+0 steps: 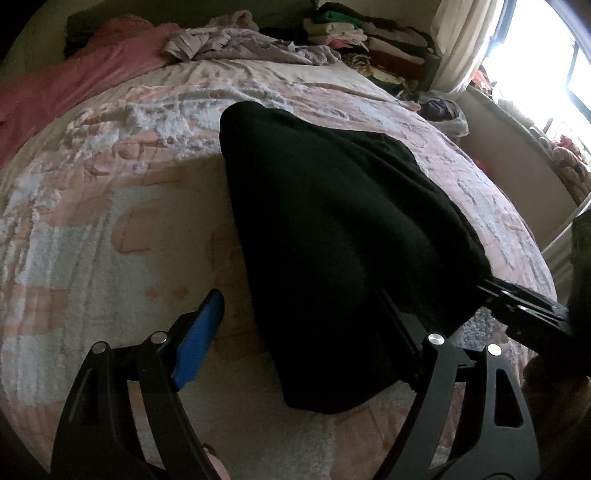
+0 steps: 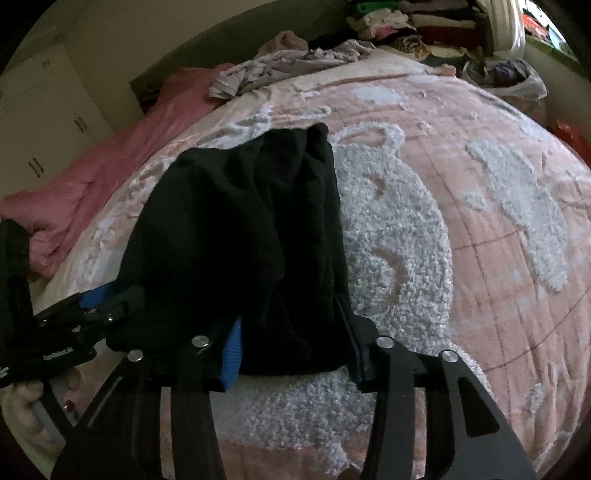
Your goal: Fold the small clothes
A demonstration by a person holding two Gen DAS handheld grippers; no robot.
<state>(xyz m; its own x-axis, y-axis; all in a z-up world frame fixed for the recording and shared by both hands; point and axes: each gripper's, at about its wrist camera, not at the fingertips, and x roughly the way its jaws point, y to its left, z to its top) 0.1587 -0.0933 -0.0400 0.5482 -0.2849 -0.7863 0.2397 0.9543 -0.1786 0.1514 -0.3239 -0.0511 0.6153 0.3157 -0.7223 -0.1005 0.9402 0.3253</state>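
A black garment (image 1: 332, 229) lies bunched on the pink and white bedspread (image 1: 110, 221). My left gripper (image 1: 306, 332) stands wide open; its blue left pad (image 1: 199, 339) is clear of the cloth and the right finger is under the garment's near edge. The right gripper shows at the right of this view (image 1: 524, 306), at the garment's edge. In the right wrist view the same garment (image 2: 240, 229) drapes over and between the fingers of my right gripper (image 2: 291, 347), which stand apart. The left gripper (image 2: 92, 306) shows at the left, at the cloth's edge.
A crumpled lilac garment (image 1: 236, 44) and a pink blanket (image 1: 74, 85) lie at the far end of the bed. Stacks of folded clothes (image 1: 354, 33) sit at the back right near a curtain and bright window (image 1: 535, 66). A wardrobe (image 2: 44, 110) stands at the left.
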